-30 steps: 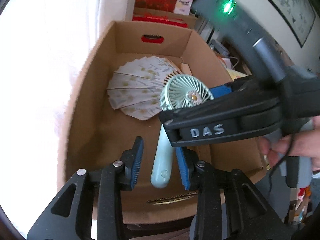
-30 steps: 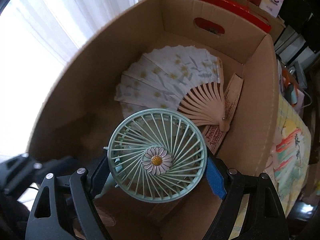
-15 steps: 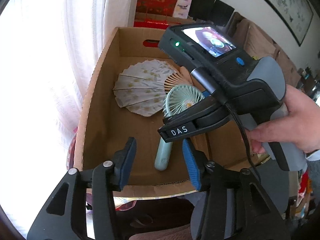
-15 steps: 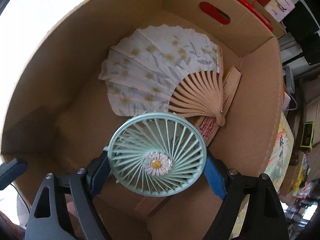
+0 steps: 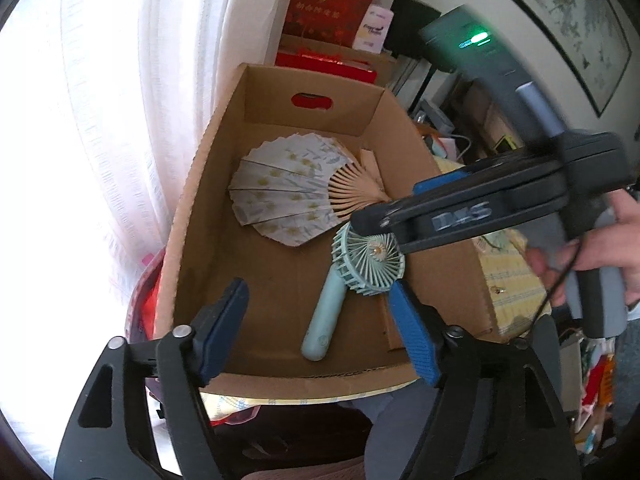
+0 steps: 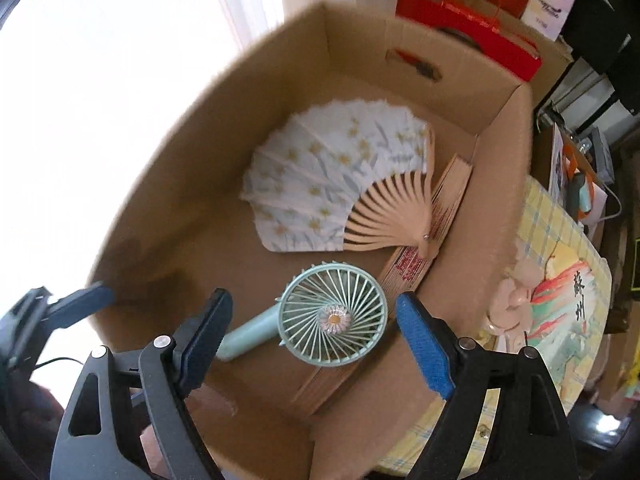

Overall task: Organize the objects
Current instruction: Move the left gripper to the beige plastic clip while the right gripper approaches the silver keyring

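Here, at the left of both views, a white sheer curtain (image 5: 120,128) hangs bright with daylight, and beside it an open brown corrugated cardboard box (image 5: 188,216) fills the middle, one handle slot cut in its far wall. Its floor is plain flat card. Three fans lie in it: one open pleated paper fan with yellow flowers and bamboo ribs (image 6: 332,176) toward the far side, one closed folding fan of pale slats with red print (image 6: 416,252) along the right wall, and one mint-green plastic handheld fan with a round spoked grille and daisy centre (image 6: 332,316) lying flat nearer the front, its smooth handle pointing toward the lower left.

The left gripper (image 5: 320,328) hangs over the box's near edge, its ribbed blue pads opening with nothing gripped. The right gripper (image 6: 312,340) stands wide above the mint fan's head, pads clear of it.

To the right, a yellow checked cloth (image 6: 560,264) lies beside the box; red gift boxes (image 5: 332,12) stack behind it, and one framed picture (image 5: 576,24) hangs on the wall at the upper right.
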